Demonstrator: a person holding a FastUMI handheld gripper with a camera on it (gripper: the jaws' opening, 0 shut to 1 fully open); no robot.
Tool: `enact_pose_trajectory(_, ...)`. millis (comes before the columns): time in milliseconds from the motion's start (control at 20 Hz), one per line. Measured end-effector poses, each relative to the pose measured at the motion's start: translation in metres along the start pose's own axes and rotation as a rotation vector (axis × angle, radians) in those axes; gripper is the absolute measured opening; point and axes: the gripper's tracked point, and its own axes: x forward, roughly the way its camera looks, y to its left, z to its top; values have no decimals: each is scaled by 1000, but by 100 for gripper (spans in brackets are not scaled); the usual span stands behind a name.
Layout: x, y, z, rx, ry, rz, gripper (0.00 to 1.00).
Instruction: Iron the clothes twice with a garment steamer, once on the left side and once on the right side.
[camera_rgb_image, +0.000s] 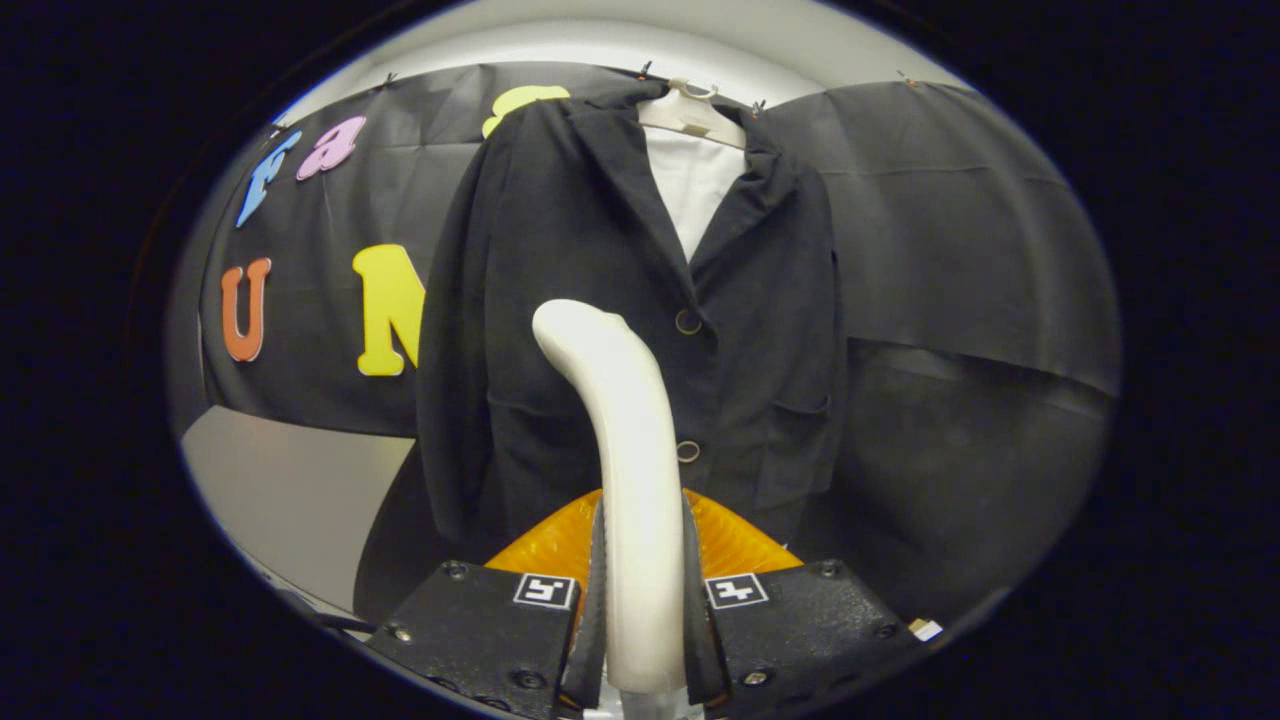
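Note:
A dark jacket (560, 260) with two round buttons hangs on a pale hanger (693, 112) over a white shirt (695, 185), straight ahead of me. My gripper (642, 570) is shut on the handle of a cream-white garment steamer (625, 430). The handle rises between my fingers and curves toward the jacket's left front panel. Its head sits level with the upper button (688, 321), just left of it. I cannot tell whether the head touches the cloth. An orange translucent part (545, 545) of the steamer shows behind my fingers.
The black booth cloth (960, 250) hangs behind and beside the jacket. A pale tabletop (290, 490) lies low on the left, below the cloth. A white wall strip (600, 30) runs above the cloth.

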Motion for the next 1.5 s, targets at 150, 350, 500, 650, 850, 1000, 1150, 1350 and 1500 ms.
enact_pose_trajectory(150, 1, -2, -19, -14, 31, -3, 34)
enact_pose_trajectory(350, 3, -7, -46, -23, 78, -13, 34)
enact_pose_trajectory(500, 9, -9, -62, -39, 112, -26, 34)
enact_pose_trajectory(650, 8, -15, -90, -54, 150, -40, 34)
enact_pose_trajectory(850, 12, -19, -119, -51, 207, -61, 34)
enact_pose_trajectory(1000, 14, -16, -137, -67, 235, -73, 34)
enact_pose_trajectory(1150, 17, -13, -160, -84, 271, -84, 34)
enact_pose_trajectory(1350, 15, -8, -187, -92, 315, -101, 34)
enact_pose_trajectory(1500, 12, -5, -203, -94, 341, -110, 34)
